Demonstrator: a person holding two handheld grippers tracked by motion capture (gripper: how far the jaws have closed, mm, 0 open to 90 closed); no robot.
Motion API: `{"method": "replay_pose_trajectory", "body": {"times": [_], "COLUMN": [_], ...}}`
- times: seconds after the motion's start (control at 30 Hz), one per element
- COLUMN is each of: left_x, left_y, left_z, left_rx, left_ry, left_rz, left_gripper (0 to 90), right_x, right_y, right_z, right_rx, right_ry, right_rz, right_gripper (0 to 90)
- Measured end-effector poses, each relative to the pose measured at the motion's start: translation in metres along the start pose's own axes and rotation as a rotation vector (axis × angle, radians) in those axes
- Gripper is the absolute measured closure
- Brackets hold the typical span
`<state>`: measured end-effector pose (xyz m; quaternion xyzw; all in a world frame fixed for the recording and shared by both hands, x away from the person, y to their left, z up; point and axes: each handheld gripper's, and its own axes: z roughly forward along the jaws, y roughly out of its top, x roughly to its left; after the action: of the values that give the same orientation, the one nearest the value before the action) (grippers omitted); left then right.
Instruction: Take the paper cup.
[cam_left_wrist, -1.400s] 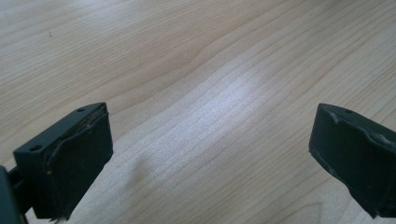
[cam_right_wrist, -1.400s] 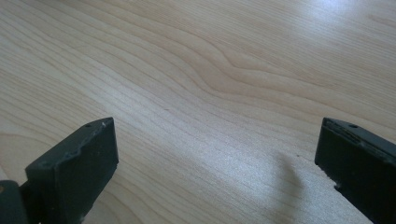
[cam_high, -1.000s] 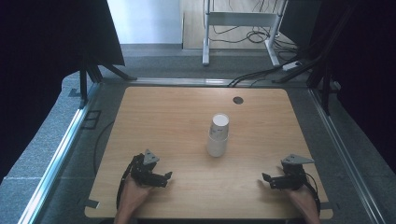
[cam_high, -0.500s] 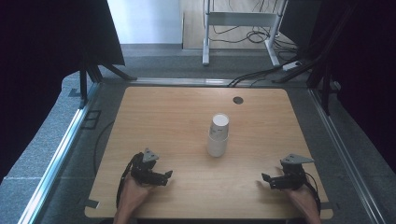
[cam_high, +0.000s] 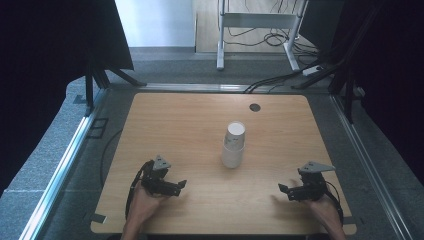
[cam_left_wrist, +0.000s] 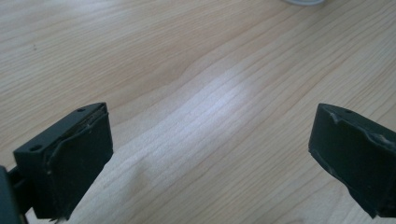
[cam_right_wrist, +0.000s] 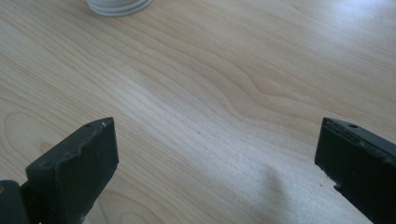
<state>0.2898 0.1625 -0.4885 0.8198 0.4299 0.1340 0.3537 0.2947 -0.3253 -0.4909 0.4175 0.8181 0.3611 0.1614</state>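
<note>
Paper cup stack (cam_high: 234, 145): I am seeing white paper cups nested one in another, standing upside-down near the middle of the wooden table (cam_high: 165, 125), the top cup tilting slightly off the one beneath. Nothing is touching it.
Cup stack in gripper views: its rim is showing at the top edge of the left gripper view (cam_left_wrist: 302, 2) and of the right gripper view (cam_right_wrist: 119, 6).
Left gripper (cam_high: 175, 187): I am holding it low at the near left of the table, jaws standing wide apart and gripping nothing; bare wood is lying between them in the left gripper view (cam_left_wrist: 210, 154).
Right gripper (cam_high: 286, 191): I am holding it low at the near right, jaws likewise wide and gripping nothing (cam_right_wrist: 217, 163).
Change over the last second: I am finding next to none. Both grippers are sitting where they sat in the earlier high views, and the stack is standing in the same spot.
Meaning for the work: I am judging that the approach is not yet under way; both tools are waiting, well apart from the stack and aimed roughly towards it.
Grommet hole (cam_high: 255, 107): lying at the far side of the table, well clear of the stack.
Next requirement, as I am judging it: one gripper steadying the lower cup while the other is lifting the top cup.
</note>
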Motion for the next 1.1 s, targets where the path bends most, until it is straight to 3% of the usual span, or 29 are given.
{"method": "replay_pose_trajectory", "body": {"times": [0.43,1.1], "left_x": [-0.005,-0.007], "left_y": [0.023,0.05], "left_z": [0.003,0.014], "left_rx": [-0.013,-0.038], "left_ry": [-0.037,-0.104], "left_rz": [0.058,0.088], "left_gripper": [1.5,1.5], "right_x": [0.002,0.008], "right_y": [0.023,0.053], "right_z": [-0.003,0.003], "right_rx": [-0.011,-0.018], "right_ry": [0.023,0.073], "right_rz": [-0.033,-0.062], "right_gripper": [0.3,0.1]}}
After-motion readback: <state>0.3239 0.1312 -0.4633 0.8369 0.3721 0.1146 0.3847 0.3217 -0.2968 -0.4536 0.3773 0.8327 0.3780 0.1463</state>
